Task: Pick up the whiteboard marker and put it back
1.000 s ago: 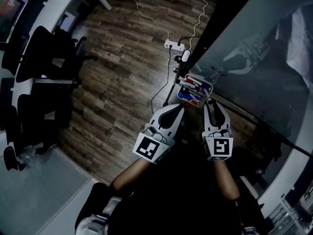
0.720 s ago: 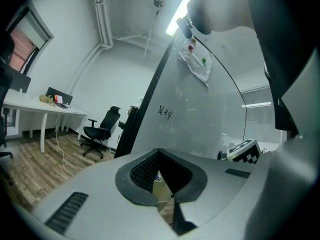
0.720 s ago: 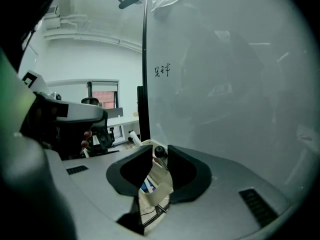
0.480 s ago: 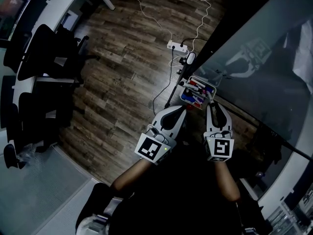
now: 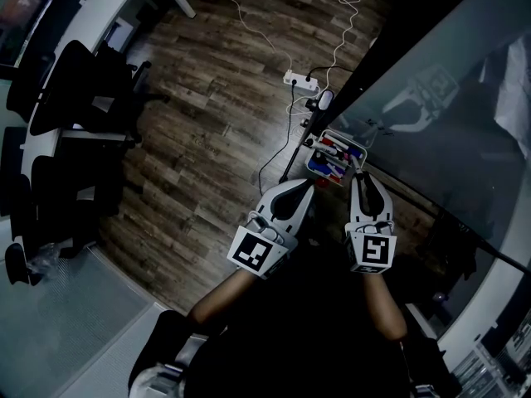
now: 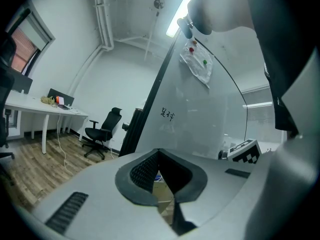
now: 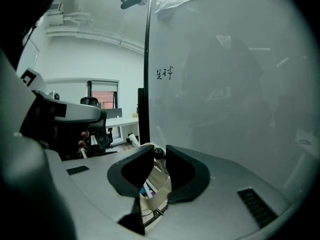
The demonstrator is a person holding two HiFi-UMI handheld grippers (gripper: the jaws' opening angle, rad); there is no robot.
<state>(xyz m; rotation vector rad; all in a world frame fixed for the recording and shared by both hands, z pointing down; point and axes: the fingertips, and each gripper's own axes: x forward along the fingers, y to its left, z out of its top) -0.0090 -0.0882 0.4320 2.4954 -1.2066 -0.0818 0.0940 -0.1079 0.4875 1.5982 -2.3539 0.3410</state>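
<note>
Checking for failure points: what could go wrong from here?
The right gripper pinches the whiteboard marker only at its jaw tips, so it might slip out. The marker tray already looks crowded, so the returning marker could knock the other markers or miss.

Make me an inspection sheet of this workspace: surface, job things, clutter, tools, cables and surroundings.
Surface: dark wooden floor; no table under the tools.
Job's things: marker tray by the whiteboard edge, holding coloured markers; whiteboard marker, dark end showing between the right tool's jaws.
Clutter: nothing seen.
Tools: left tool shut, empty; right tool closed on the whiteboard marker, at the tray.
Cables: white power strip on the floor, with a white cable and a black cable.
Surroundings: black office chairs; white desk.
</note>
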